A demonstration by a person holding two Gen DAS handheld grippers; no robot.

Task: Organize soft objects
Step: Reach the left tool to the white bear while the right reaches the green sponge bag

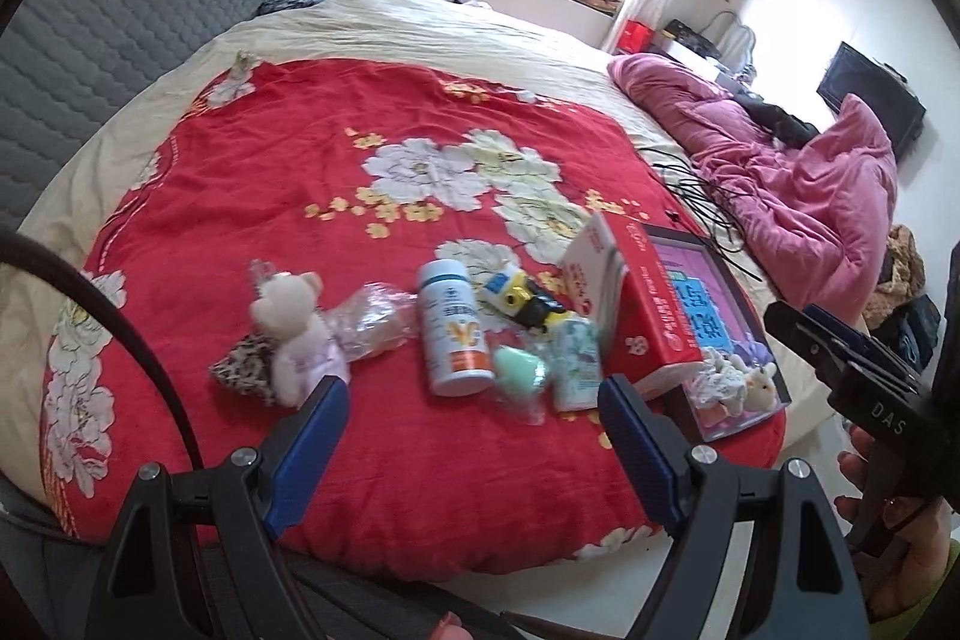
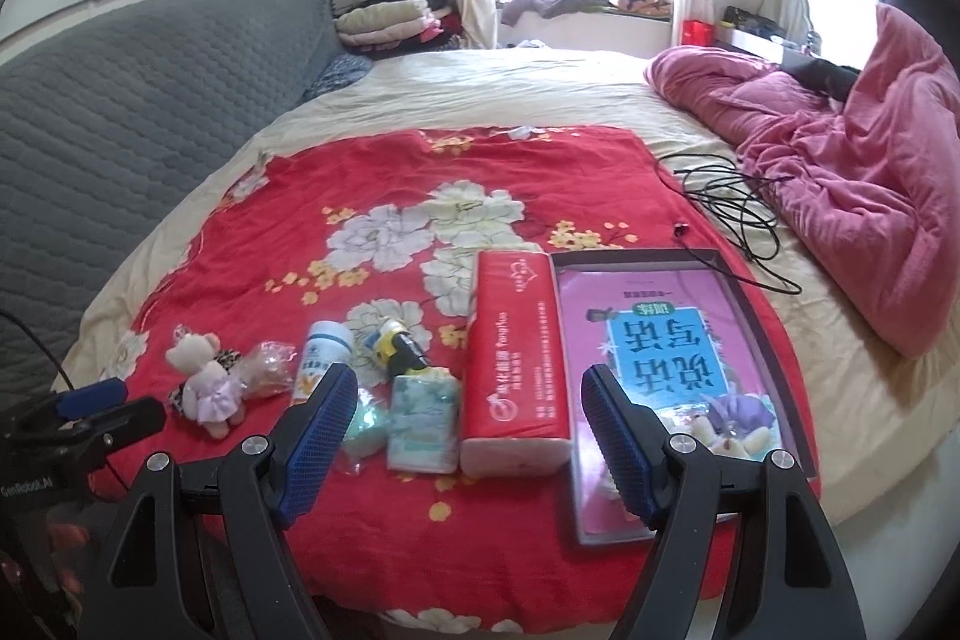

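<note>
Item 1: my left gripper [image 1: 474,394], jaws spread wide, holding nothing, poised above the near edge of the red floral quilt [image 1: 336,196] on the bed.
Item 2: my right gripper [image 2: 465,394], likewise spread and empty, over the same edge.
Item 3: small teddy bear in a lilac dress [image 1: 294,328], ahead and left of my left gripper, lying against a leopard-print pouch [image 1: 240,370].
Item 4: crumpled clear bag [image 1: 372,322], just right of the bear.
Item 5: white bottle [image 1: 453,328], lying straight ahead between my left gripper's fingers.
Item 6: mint sponge [image 1: 519,370] and small tissue pack [image 1: 576,364], beside the bottle.
Item 7: red tissue brick [image 2: 516,352], ahead of my right gripper.
Item 8: open box [image 2: 774,340] with pink book, to the right of the brick.
</note>
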